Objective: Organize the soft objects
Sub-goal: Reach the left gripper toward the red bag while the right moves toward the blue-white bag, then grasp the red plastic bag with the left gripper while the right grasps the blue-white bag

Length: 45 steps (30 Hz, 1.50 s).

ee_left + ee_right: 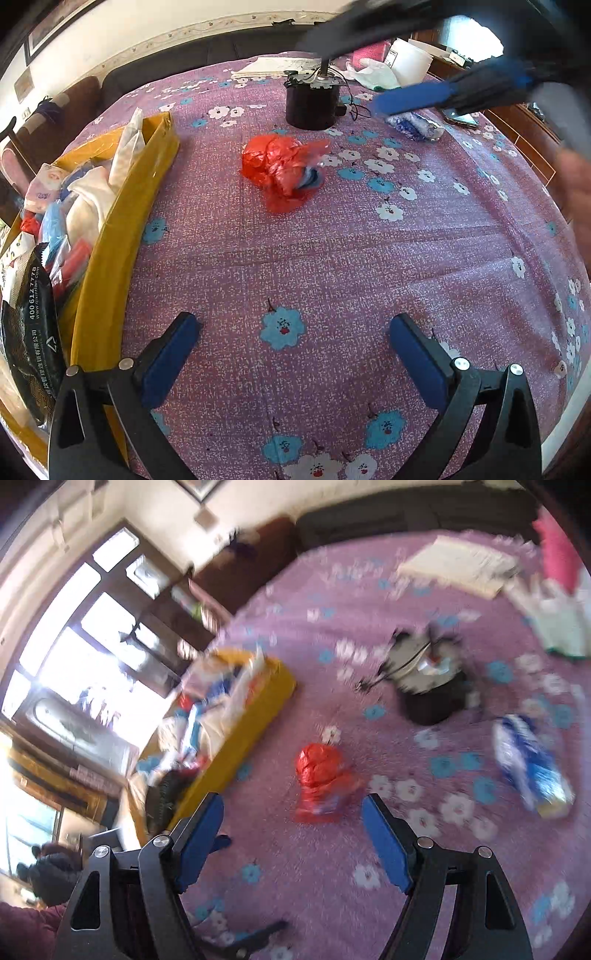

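Left wrist view shows the left gripper (295, 343) spread wide above the purple flowered tablecloth (332, 251), nothing between its blue pads. Ahead of it lies a crumpled red plastic bag (280, 166), well apart from the fingers. At the left stands a yellow box (122, 229) filled with soft packets and cloths. Beyond the bag sits a black cylinder (312, 105), with a blue-and-white packet (413, 125) to its right. The right gripper (293, 834) also stands open and empty, the red plastic bag just past its tips.
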### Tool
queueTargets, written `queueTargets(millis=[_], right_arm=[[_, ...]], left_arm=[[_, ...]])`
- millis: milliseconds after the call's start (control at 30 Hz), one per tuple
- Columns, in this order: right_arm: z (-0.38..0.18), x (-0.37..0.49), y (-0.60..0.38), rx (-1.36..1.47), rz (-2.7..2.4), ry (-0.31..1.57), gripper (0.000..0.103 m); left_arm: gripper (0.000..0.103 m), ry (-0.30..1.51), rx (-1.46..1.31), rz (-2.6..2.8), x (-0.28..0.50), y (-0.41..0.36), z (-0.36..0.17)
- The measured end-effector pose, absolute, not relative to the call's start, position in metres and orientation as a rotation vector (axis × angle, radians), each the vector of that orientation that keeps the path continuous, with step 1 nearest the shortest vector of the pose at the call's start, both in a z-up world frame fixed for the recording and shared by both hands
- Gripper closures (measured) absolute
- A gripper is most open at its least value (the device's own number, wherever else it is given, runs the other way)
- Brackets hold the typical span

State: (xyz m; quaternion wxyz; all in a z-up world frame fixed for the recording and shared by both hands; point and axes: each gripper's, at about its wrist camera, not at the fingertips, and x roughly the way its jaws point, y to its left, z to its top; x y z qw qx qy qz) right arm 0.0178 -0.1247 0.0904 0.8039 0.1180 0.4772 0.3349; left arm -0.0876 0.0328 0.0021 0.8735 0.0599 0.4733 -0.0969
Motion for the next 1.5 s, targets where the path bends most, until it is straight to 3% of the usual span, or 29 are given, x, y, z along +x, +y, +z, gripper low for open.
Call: queueTargets(millis=[233,500,767,800,833,867,900,1500], right_arm=[[0.076,0.019,-0.194,0.16,0.229,0.982,0.019],[0.063,0.039,-0.175,0.03,0.165,0.929,0.019],[0.039,0.082,-0.146,-0.057,0.225,1.053,0.016],[0.035,0.083,-0.145,-0.056,0.221,1.072,0.017],[0.032,0.082,-0.145,-0.054,0.213,1.08,0.025],[0.029,0.081,-0.144,-0.052,0.213,1.088,0.042],[0.027,0.076,-0.145,-0.054,0.209,1.089,0.044],[0.043,-0.016,-0.173,0.198,0.142,0.824,0.044]], left_arm=[[0.0,0.988,0.126,-0.201,-0.088,0.033,0.002],[0.0,0.986,0.127,-0.198,-0.089,0.033,0.002],[0.0,0.982,0.123,-0.199,-0.09,0.033,0.001],[0.0,0.982,0.123,-0.199,-0.09,0.033,0.001],[0.0,0.982,0.123,-0.199,-0.09,0.034,0.001],[0.0,0.981,0.123,-0.199,-0.09,0.033,0.001],[0.0,0.981,0.124,-0.198,-0.09,0.033,0.0],[0.0,1.063,0.045,-0.243,-0.078,0.037,0.005]])
